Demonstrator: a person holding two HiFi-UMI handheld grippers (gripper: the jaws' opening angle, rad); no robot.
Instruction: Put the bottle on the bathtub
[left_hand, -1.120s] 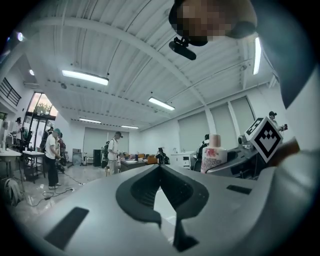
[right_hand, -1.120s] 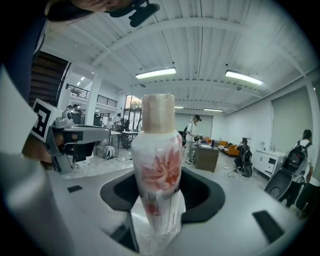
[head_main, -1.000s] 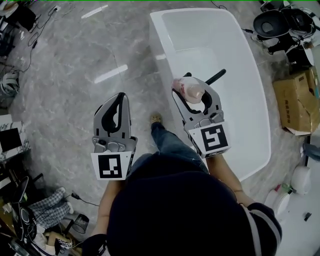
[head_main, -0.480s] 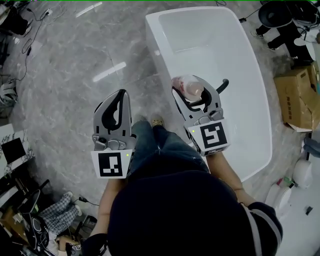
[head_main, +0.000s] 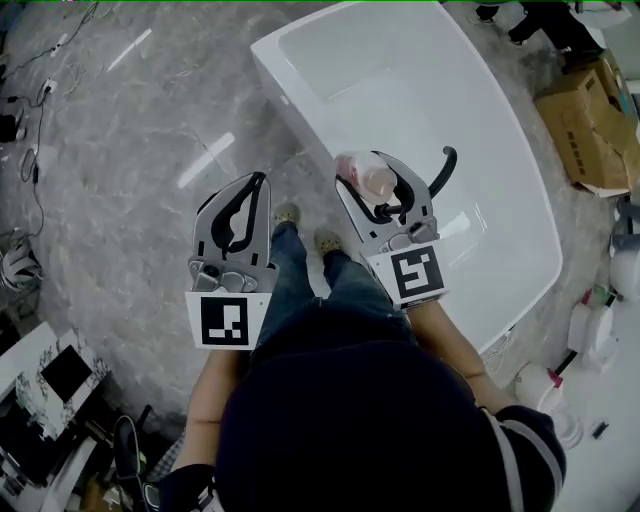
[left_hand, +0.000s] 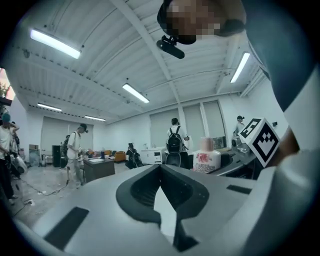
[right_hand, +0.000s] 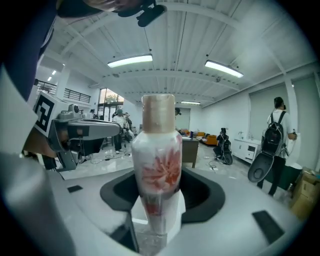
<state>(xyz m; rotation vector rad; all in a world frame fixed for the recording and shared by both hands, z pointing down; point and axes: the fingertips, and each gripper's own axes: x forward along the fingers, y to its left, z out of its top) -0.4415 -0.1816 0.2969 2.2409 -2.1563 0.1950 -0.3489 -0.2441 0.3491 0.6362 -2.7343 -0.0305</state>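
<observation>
A white bottle with a red flower print and a pale cap (head_main: 368, 176) stands upright between the fingers of my right gripper (head_main: 378, 188), which is shut on it. In the head view it hangs over the near rim of the white bathtub (head_main: 420, 60). The right gripper view shows the bottle (right_hand: 159, 165) held by its lower body. My left gripper (head_main: 250, 195) is shut with nothing in it, held over the floor left of the tub. From the left gripper view, the bottle (left_hand: 206, 158) shows to the right beyond the shut jaws.
A cardboard box (head_main: 592, 100) lies on the floor beyond the tub's far side. White containers (head_main: 592, 330) stand at the right edge. Cables (head_main: 30, 120) trail over the grey marble floor on the left. My feet (head_main: 300, 218) are beside the tub. Several people stand in the room.
The tub has shifted left and nearer in the head view as I stepped toward it. Both grippers keep their pose, and the bottle stays gripped in the right one.
</observation>
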